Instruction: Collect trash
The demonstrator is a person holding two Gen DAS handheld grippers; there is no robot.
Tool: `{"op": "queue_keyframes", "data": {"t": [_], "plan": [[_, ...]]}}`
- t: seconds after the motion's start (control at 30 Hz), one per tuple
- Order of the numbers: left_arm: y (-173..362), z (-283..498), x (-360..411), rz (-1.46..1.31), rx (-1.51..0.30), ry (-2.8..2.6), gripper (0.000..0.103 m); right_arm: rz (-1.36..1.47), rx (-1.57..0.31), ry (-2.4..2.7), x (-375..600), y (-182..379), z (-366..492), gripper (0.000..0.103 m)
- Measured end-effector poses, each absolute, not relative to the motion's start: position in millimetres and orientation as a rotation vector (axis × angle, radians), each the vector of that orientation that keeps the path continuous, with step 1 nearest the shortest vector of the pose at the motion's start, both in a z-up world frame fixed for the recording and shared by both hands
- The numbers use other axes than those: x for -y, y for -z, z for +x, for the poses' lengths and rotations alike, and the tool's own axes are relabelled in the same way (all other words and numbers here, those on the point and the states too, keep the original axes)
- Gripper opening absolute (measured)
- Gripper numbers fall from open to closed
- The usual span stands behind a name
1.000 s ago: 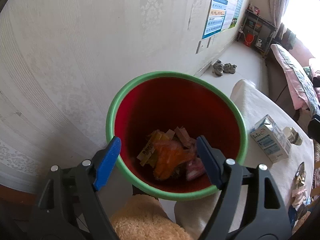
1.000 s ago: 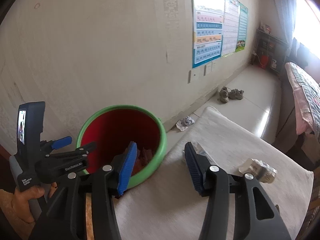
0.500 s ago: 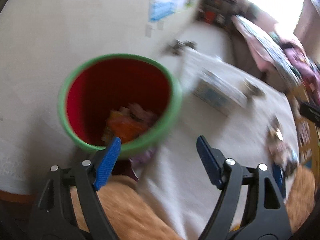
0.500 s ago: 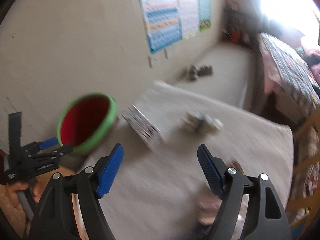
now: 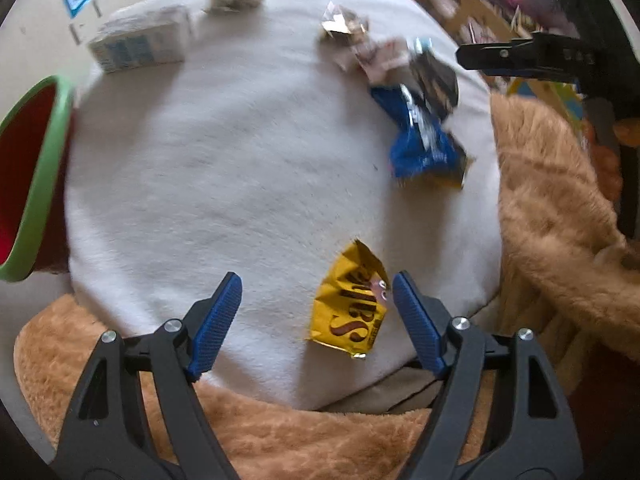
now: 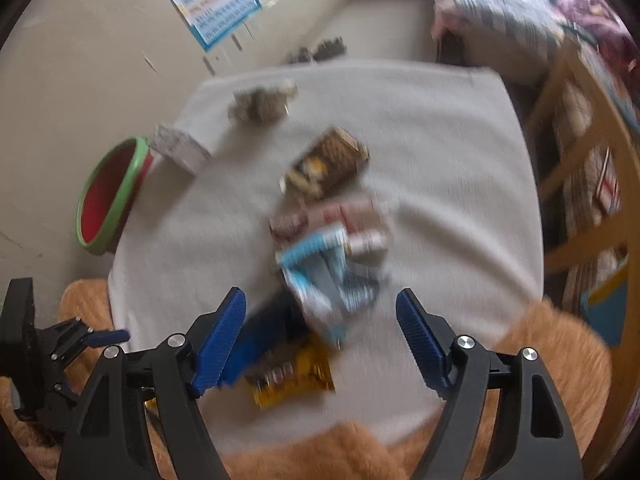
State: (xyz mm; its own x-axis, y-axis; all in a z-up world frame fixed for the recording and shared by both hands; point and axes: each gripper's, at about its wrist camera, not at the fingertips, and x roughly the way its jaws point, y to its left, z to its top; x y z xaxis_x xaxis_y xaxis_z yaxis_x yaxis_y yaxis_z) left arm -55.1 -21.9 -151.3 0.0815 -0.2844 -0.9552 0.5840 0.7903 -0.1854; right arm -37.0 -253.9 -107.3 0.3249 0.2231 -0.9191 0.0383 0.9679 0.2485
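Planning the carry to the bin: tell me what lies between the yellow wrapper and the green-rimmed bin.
In the left wrist view, only bare white cloth lies between the yellow wrapper and the green-rimmed bin; the milk carton sits farther back.

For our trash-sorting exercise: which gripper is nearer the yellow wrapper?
Left. The left gripper hangs just above the yellow wrapper, which lies by its right-hand finger. The right gripper is across the white cloth, beyond the blue wrapper.
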Motion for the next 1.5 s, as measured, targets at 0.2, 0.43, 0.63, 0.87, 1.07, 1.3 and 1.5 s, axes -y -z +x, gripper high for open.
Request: {"op": "queue_keyframes", "data": {"t": [0.2,0.43,0.63,0.87,1.07,1.3,1.5], "plan": [[174.5,-62.4,40.7,0.326,-1.430,0.707,0.045,0.339,-1.276,-0.104,262.8,118.8,-41.8,0.075],[163.0,-52.2,27.5,0.242,-1.363,0.650,0.037,0.338,-1.339,-0.169,249.3,130.5,-38.5,0.080],[153.1,-13.0,-9.6,0.070,-1.303,0.476,0.038,0.313,-1.441,-0.192,235.2,155.2,-40.6,0.081],[155.5,5.0,-32.6,0.001,-1.303,0.387,0.038,0.257,-1.487,-0.210,221.7,167.2,-41.6,0.081],[159.3,7.5,-38.7,-0.017,-1.316,0.366,0.038,0.195,-1.460,-0.270,204.8,163.1,-41.5,0.072],[164.3,8.2,-38.1,-0.023,-1.328,0.360,0.038,0.330,-1.377,-0.186,237.8,148.8,-38.5,0.074],[166.2,8.0,-38.3,-0.018,-1.335,0.362,0.038,0.297,-1.265,-0.059,260.7,129.6,-25.9,0.074]]}}
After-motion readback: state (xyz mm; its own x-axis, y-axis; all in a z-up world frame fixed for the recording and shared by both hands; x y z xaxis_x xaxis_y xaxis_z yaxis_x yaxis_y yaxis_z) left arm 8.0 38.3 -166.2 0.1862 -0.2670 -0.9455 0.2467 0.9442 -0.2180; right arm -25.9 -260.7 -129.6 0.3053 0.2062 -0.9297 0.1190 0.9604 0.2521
